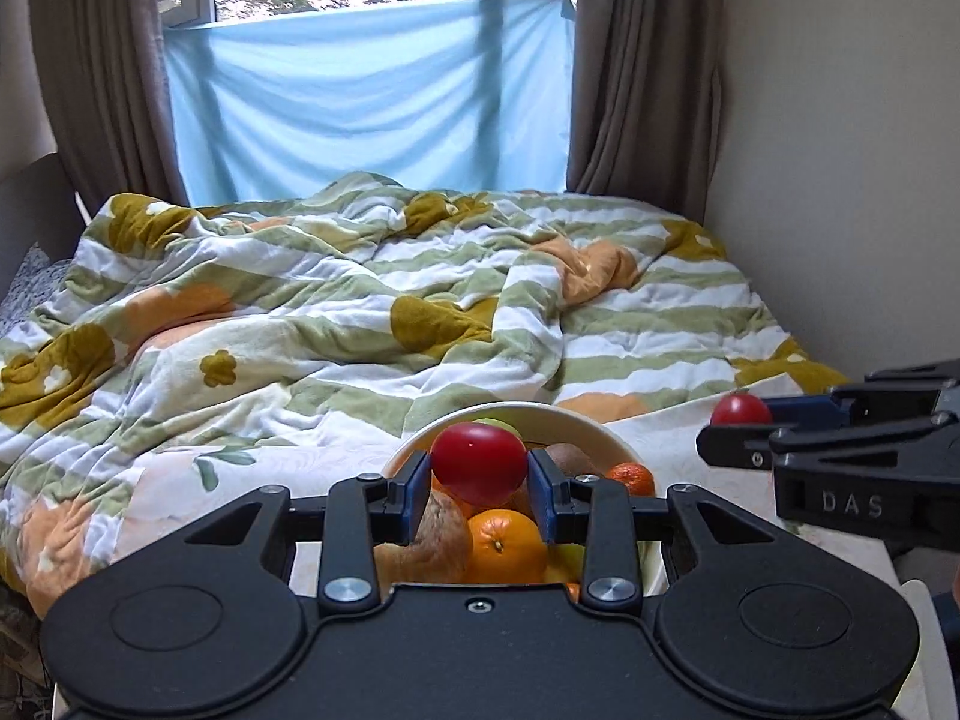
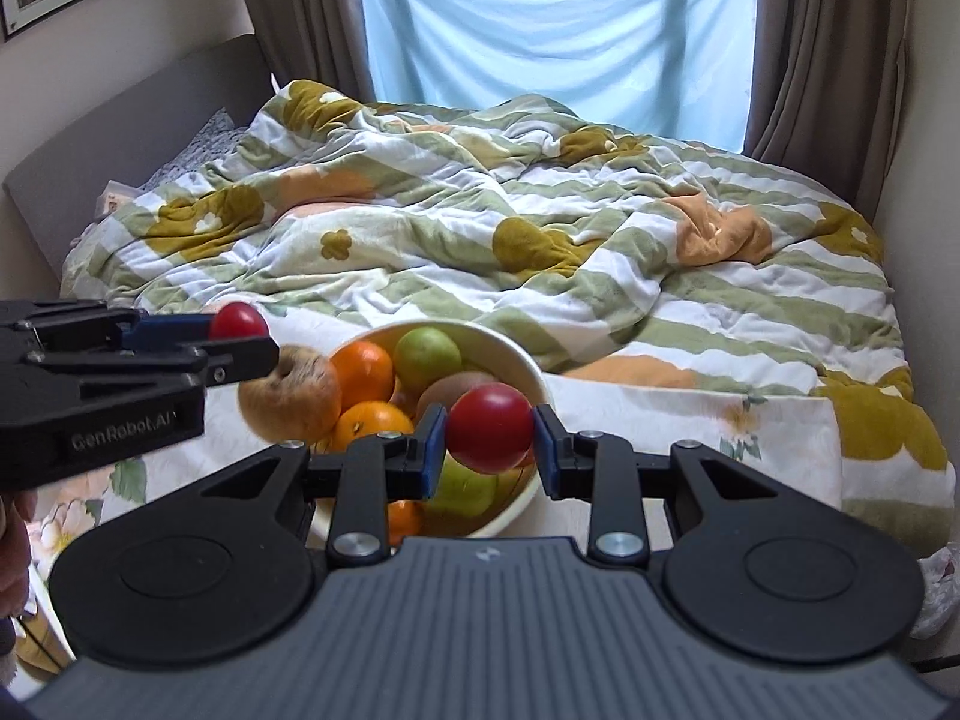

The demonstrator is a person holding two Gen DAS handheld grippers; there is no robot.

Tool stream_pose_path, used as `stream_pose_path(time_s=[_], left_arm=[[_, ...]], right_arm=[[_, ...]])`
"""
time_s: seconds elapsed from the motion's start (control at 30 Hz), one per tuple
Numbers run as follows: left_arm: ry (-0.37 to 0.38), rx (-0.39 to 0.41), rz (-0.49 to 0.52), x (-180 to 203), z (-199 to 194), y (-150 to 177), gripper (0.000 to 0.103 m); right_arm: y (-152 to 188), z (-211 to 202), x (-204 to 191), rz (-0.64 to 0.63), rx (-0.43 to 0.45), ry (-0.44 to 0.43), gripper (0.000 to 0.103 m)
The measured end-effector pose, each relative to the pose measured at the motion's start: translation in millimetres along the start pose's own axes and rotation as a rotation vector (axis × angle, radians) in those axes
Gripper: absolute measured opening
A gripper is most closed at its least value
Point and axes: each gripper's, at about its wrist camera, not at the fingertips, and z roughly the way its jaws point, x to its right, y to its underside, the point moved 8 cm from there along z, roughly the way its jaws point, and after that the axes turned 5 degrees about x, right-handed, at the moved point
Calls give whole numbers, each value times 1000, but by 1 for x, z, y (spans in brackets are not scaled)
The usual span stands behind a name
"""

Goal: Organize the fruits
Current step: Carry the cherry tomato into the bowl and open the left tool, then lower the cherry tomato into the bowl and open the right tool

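**A:** ok so going left to right: the left tool (image 1: 479, 483) is clamped on a red tomato (image 1: 478, 464), blue pads pressed on both sides of it. It hangs right above the white bowl (image 1: 591, 427), not touching the fruit underneath.

**B:** what's in the bowl?

**A:** From the right camera: a brownish apple (image 2: 292, 396) on the left edge, two oranges (image 2: 362, 373) next to it, a green apple (image 2: 428, 354) at the back, a kiwi (image 2: 447, 393) behind the right tool, another green apple (image 2: 465, 489) near the front. The bowl is on a pale surface just beside the bed (image 2: 540, 228), which has a rumpled striped blanket with flowers on it.

**B:** and the other hand?

**A:** The right tool (image 2: 489, 447) is gripping a second red tomato (image 2: 489, 429), same deal, squeezed between the pads and held over the front right part of the bowl. In the left camera you can see that tool (image 1: 738, 420) off to the right with its tomato (image 1: 741, 410) poking out at the tip.

**B:** so both tomatoes are in the air?

**A:** yep, both held above the bowl, well apart from each other.
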Motion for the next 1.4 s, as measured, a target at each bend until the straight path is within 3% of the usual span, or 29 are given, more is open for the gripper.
stream_pose_path(time_s=[0.27,0.57,0.6,0.67,0.73,1.1,1.4], left_arm=[[52,-91,46,0,56,2,39],[83,-157,82,8,88,14,41],[86,-156,85,8,89,14,46],[91,-131,84,8,84,10,81],[86,-94,88,6,77,5,95],[39,-42,33,-26,33,-5,97],[-24,-50,-38,-56,9,12,97]], right_arm=[[-15,37,15,44,-34,36,46],[-10,54,36,98,-65,70,46],[-10,55,38,102,-67,75,46],[-9,56,41,108,-69,81,46],[-10,56,43,113,-68,87,46],[-21,57,31,77,-57,58,46],[-16,77,-4,36,-95,-16,46]])
